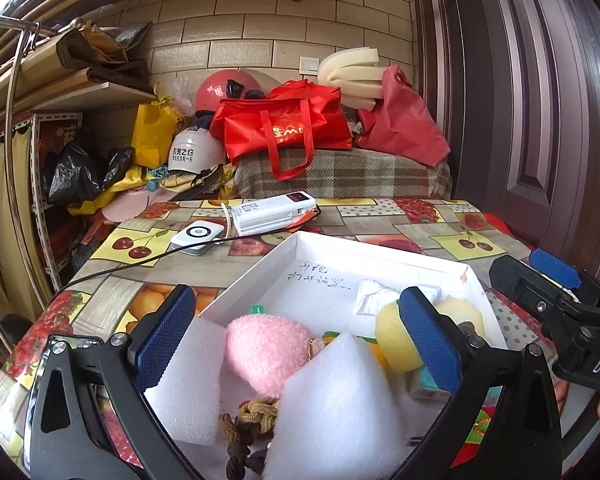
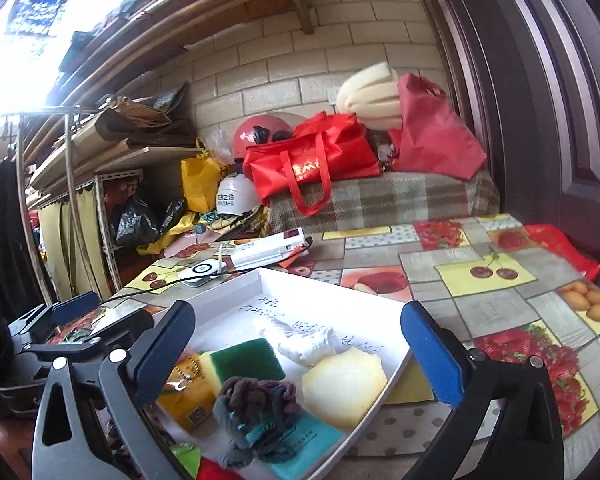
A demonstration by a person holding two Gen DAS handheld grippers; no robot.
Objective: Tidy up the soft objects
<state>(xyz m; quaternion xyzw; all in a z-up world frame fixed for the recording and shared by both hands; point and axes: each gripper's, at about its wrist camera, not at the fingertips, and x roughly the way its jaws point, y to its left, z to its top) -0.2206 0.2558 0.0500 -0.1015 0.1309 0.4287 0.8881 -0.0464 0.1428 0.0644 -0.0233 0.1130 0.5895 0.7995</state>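
Note:
A white shallow box (image 1: 384,258) (image 2: 332,286) sits on the fruit-pattern table and holds soft things. In the left wrist view I see two white foam blocks (image 1: 340,408), a pink plush (image 1: 266,350), a brown braided cord (image 1: 252,420), a yellow sponge (image 1: 392,340) and a white cloth (image 1: 374,296). In the right wrist view I see a green-and-yellow scouring sponge (image 2: 244,362), a grey knitted bundle (image 2: 256,408), a pale yellow sponge (image 2: 344,388), a white cloth (image 2: 306,342) and an orange packet (image 2: 188,400). My left gripper (image 1: 296,340) is open over the box. My right gripper (image 2: 296,352) is open over it, empty.
A white power bank (image 1: 276,212), a round white device (image 1: 198,236) and a black cable lie on the table behind the box. Behind the table stand a plaid-covered bench with red bags (image 1: 288,128), helmets and foam. A dark door is at the right, shelves at the left.

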